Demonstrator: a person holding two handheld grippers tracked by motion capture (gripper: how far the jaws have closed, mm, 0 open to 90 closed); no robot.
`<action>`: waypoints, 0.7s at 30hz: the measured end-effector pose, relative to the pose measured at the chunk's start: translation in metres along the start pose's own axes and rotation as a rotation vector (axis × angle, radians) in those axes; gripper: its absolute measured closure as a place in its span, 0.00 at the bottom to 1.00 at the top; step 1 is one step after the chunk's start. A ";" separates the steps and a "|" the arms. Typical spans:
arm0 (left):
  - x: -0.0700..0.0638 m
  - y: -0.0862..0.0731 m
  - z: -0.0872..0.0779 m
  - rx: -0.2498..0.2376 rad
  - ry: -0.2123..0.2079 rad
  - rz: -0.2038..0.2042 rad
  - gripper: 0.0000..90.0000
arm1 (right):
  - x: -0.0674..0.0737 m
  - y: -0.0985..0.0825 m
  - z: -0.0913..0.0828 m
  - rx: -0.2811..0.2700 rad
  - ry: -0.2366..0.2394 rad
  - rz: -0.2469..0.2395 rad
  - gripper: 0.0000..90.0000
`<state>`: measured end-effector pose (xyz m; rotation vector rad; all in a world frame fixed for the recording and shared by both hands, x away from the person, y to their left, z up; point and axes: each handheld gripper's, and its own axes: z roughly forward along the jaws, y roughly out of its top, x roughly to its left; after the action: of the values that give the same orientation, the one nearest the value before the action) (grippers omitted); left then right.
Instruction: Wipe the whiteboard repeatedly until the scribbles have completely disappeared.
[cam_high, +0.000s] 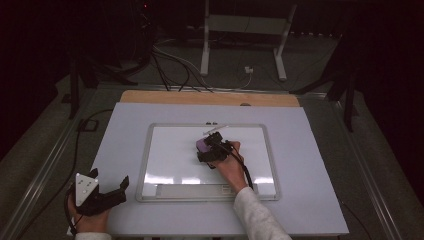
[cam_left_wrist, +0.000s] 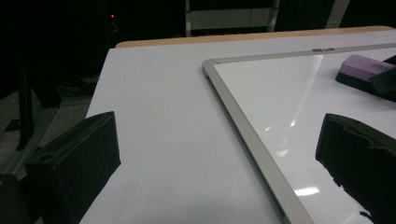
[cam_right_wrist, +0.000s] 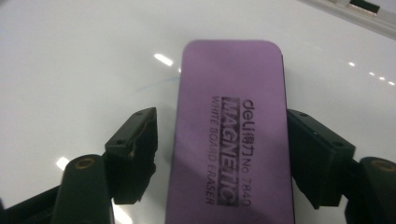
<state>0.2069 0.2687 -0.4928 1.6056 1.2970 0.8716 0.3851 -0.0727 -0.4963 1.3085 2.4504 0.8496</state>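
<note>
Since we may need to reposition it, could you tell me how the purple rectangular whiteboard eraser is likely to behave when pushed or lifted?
The purple rectangular whiteboard eraser lies flat and low on the glossy white whiteboard, so it should slide, not roll or tip. Its printed label reads MAGNETIC, so it may cling slightly when lifted. It looks like a light, fairly stiff block, easy to pinch by its long sides.

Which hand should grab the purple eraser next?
The right one, probably. The right gripper already has its open jaws on either side of the purple eraser on the whiteboard. The left gripper waits off the board at the table's near left corner, open.
</note>
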 end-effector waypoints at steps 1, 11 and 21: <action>0.000 0.000 0.000 0.000 0.000 0.000 0.01 | 0.000 0.000 -0.001 -0.009 -0.003 0.000 0.35; 0.000 0.000 0.000 0.005 -0.002 0.004 0.01 | 0.006 0.001 -0.001 -0.022 -0.033 -0.015 0.46; 0.000 0.000 -0.001 -0.001 -0.001 -0.001 0.01 | 0.017 0.007 0.003 -0.004 0.039 -0.114 0.46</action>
<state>0.2063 0.2688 -0.4921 1.6040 1.2962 0.8705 0.3816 -0.0544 -0.4935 1.1482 2.5249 0.8579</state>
